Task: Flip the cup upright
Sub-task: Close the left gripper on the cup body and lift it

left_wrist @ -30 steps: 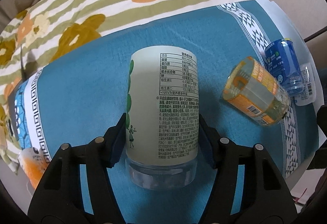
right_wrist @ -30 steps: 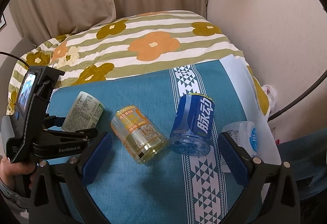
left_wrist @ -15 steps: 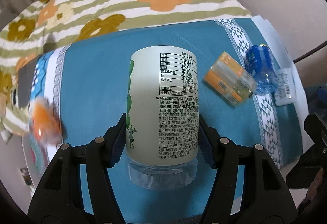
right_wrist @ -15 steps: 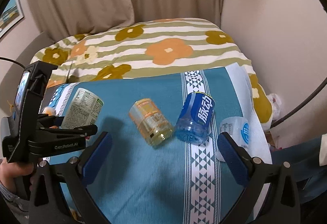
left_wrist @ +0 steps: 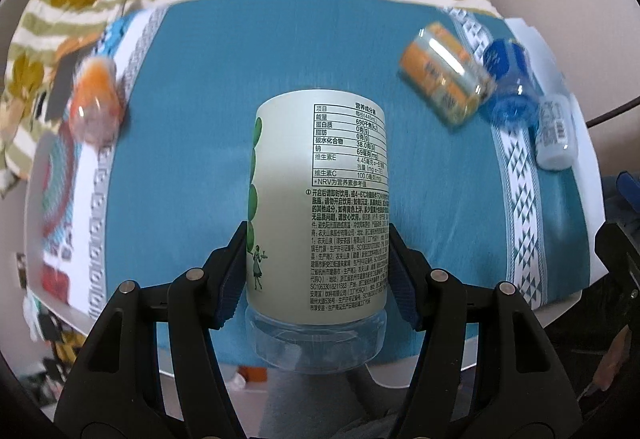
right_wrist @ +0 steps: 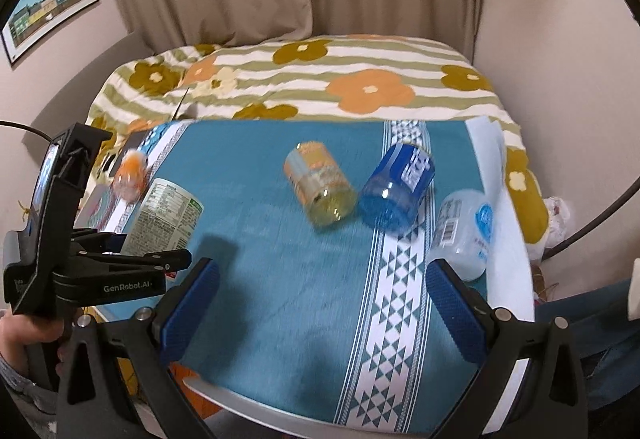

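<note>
My left gripper (left_wrist: pixel 318 275) is shut on a pale green cup (left_wrist: pixel 320 207) with a printed nutrition label and holds it lifted above the blue tablecloth (left_wrist: pixel 200 143). The same cup (right_wrist: pixel 166 217) shows at the left of the right wrist view, tilted in the left gripper (right_wrist: pixel 128 263). My right gripper (right_wrist: pixel 320 303) is open and empty over the near part of the cloth. An orange cup (right_wrist: pixel 320 185), a blue cup (right_wrist: pixel 396 189) and a white cup (right_wrist: pixel 464 233) lie on their sides.
A small orange cup (left_wrist: pixel 96 103) stands at the cloth's left edge. A floral striped blanket (right_wrist: pixel 320 79) lies behind the table, with curtains and walls beyond. The table's near edge (right_wrist: pixel 256 411) is below the right gripper.
My left gripper has lifted the green cup higher and pulled back toward the table's near edge. The right gripper has risen and drawn back, so the lying cups look smaller.
</note>
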